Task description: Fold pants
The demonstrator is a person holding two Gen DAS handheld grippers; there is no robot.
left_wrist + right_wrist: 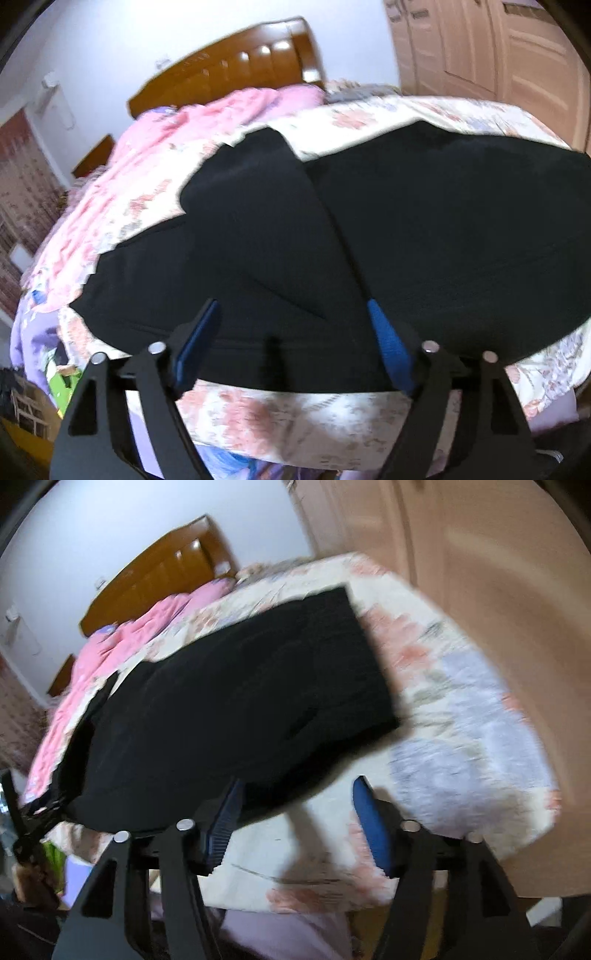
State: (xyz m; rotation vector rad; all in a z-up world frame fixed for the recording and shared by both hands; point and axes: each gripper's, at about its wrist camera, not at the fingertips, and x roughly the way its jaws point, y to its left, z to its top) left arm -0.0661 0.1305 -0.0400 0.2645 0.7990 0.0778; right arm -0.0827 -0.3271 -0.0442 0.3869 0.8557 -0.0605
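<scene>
While both grippers hung over the near edge of the bed, the black fabric pants (369, 229) lay flat on the floral quilt in cream, pink and lilac patches (280, 410), spread from about nine o'clock to three o'clock in the left wrist view, with a fold line running from twelve o'clock down toward the gripper. The left gripper (291, 332) had its blue-padded fingers (388, 343) spread wide, released, with the pants' near hem lying between and beneath them and neither pad pressing on it. The right gripper (295, 812) was likewise released, its jaws apart; its left finger sat at the pants' lower edge while its right finger stood over bare quilt at five o'clock of the garment. In the right wrist view the pants (236, 709) ran as a long dark band from eight o'clock to one o'clock, ending in a squared edge. Beyond them at eleven o'clock lay a rumpled pink blanket (207, 122), and past that the glossy brown wooden headboard (229, 70) stood against a pale white wall (110, 44). Light wooden panelled wardrobe doors (491, 48) filled the two o'clock corner. Reddish patterned curtains (26, 177) hung at nine o'clock. Both views were blurred, the right one more so.
</scene>
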